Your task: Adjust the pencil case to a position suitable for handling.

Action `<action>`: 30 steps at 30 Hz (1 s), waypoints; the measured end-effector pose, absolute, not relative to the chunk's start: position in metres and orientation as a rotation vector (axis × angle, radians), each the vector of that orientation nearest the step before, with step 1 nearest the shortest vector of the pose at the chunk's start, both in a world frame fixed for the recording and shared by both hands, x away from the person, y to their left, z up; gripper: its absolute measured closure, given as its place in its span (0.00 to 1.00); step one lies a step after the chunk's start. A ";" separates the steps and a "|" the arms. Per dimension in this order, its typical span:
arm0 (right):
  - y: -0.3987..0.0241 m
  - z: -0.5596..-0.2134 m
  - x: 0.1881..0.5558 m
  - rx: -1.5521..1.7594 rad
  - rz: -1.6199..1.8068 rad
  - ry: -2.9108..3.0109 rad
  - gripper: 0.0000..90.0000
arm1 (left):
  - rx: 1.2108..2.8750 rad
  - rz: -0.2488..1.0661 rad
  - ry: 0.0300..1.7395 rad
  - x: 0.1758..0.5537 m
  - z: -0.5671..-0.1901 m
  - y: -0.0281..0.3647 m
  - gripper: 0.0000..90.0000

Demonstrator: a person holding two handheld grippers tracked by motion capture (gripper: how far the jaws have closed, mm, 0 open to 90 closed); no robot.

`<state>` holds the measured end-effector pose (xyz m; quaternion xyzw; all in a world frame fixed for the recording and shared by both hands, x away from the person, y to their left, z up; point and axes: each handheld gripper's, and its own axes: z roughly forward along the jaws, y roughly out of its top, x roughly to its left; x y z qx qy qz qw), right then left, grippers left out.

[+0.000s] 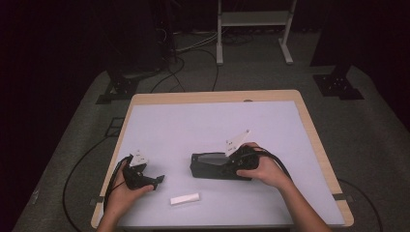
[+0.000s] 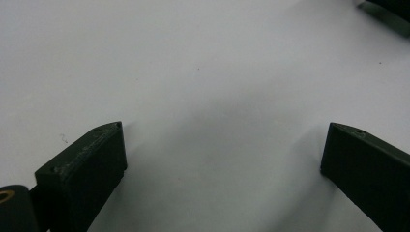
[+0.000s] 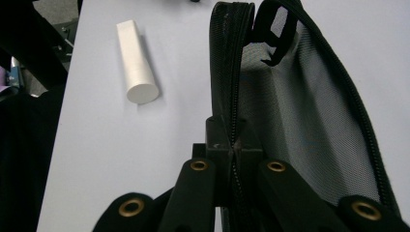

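A black mesh zip pouch (image 1: 208,166) lies on the white table top, a little right of the middle. My right gripper (image 1: 230,165) is shut on its zipper edge. In the right gripper view the jaws meet on the zipper (image 3: 234,145), and the mesh pouch (image 3: 300,111) stretches away from them. A white cylindrical tube (image 1: 184,199) lies flat near the front edge; the right gripper view shows this tube (image 3: 136,63) left of the pouch. My left gripper (image 1: 157,181) rests at the front left, open, with bare table between its fingertips (image 2: 222,145).
The white mat covers a wood-edged table (image 1: 314,130). Cables (image 1: 77,166) trail over the grey floor at the left and back. A white stand frame (image 1: 254,29) and black stand bases (image 1: 336,84) sit beyond the table.
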<state>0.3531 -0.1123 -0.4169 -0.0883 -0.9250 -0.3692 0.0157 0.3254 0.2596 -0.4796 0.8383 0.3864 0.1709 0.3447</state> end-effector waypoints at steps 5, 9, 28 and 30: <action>-0.106 -0.419 0.351 -0.243 -1.127 -2.875 0.97 | 2.177 0.444 1.003 0.325 -0.480 0.260 0.02; -0.103 -0.422 0.350 -0.235 -1.110 -2.879 0.97 | 2.177 0.444 1.003 0.325 -0.480 0.260 0.02; -0.104 -0.420 0.348 -0.235 -1.137 -2.882 0.84 | 2.177 0.444 1.003 0.325 -0.480 0.260 0.02; -0.106 -0.418 0.348 -0.241 -1.150 -2.885 0.82 | 2.177 0.444 1.003 0.325 -0.480 0.260 0.02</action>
